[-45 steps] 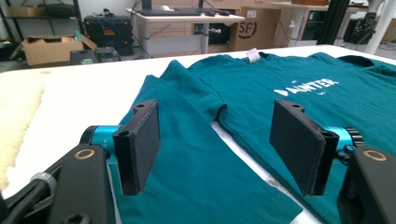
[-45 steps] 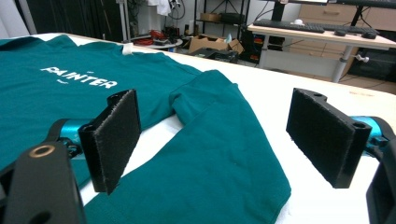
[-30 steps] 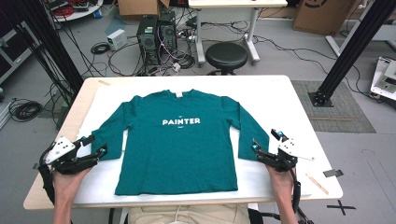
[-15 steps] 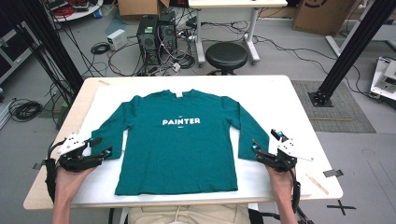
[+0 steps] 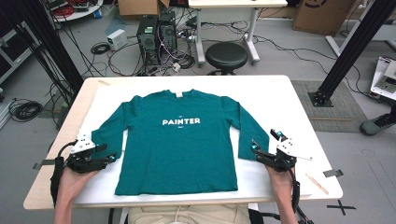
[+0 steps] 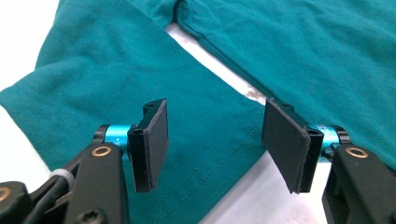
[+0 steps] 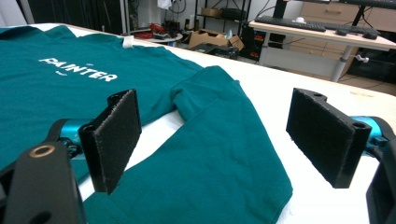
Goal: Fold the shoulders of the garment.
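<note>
A teal long-sleeved shirt (image 5: 177,149) printed PAINTER lies flat, front up, on the white table (image 5: 280,102). My left gripper (image 5: 106,153) is at the cuff of the left sleeve (image 5: 108,140). In the left gripper view the cuff (image 6: 93,79) lies between the jaws of that gripper (image 6: 215,112), which have just been closing; the pads stand clear of the cloth. My right gripper (image 5: 266,140) is open at the end of the right sleeve (image 5: 245,135). In the right gripper view that sleeve (image 7: 219,154) lies under the wide-apart jaws of this gripper (image 7: 215,107).
A strip of tape (image 5: 332,173) and a thin wooden stick (image 5: 316,183) lie on the table's near right corner. Beyond the far edge stand a black stool (image 5: 226,55), computer towers (image 5: 156,30) and loose cables on the floor.
My left gripper has shifted a little to the right, onto the left cuff, and its jaws have narrowed slightly. The right gripper and the shirt have stayed put.
</note>
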Demonstrator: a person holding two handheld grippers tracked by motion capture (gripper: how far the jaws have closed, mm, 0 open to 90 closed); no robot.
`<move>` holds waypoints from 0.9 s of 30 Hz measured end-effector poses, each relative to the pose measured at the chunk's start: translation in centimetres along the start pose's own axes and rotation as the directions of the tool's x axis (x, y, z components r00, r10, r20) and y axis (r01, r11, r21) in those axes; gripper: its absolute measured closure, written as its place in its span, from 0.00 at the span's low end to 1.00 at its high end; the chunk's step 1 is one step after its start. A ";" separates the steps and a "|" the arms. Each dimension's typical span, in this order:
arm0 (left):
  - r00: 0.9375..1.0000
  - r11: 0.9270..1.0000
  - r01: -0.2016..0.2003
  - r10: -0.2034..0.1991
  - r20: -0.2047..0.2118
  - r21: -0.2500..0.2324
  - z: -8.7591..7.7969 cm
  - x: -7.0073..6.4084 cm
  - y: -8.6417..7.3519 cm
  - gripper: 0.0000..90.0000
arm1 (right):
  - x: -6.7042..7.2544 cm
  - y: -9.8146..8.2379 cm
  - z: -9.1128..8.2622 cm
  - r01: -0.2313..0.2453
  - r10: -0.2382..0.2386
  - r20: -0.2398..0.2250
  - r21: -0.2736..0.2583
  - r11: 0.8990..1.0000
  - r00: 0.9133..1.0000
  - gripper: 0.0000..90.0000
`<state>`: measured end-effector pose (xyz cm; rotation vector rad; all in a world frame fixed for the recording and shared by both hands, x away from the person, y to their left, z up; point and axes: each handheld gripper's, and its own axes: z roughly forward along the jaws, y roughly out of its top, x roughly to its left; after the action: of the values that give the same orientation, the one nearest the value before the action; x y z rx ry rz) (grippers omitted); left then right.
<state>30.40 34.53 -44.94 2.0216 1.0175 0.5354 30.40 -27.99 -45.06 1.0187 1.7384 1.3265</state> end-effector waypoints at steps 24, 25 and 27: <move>0.998 0.999 0.019 -0.016 -0.067 0.041 0.1 0.0 0.0 0.86 | 0.2 0.1 0.1 0.012 -0.013 0.013 0.009 1.000 1.000 0.20; 0.996 0.999 0.030 -0.027 -0.082 0.035 0.1 -0.1 0.0 0.92 | 0.1 0.1 0.2 0.023 -0.023 0.013 0.003 1.000 1.000 0.20; 0.996 0.999 0.043 -0.041 -0.074 0.022 0.0 0.0 0.0 0.94 | 0.2 0.1 0.1 0.017 -0.017 0.015 0.005 1.000 1.000 0.20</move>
<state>30.45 34.50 -44.93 2.0090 1.1127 0.5824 30.46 -27.78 -45.05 1.0114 1.7365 1.3014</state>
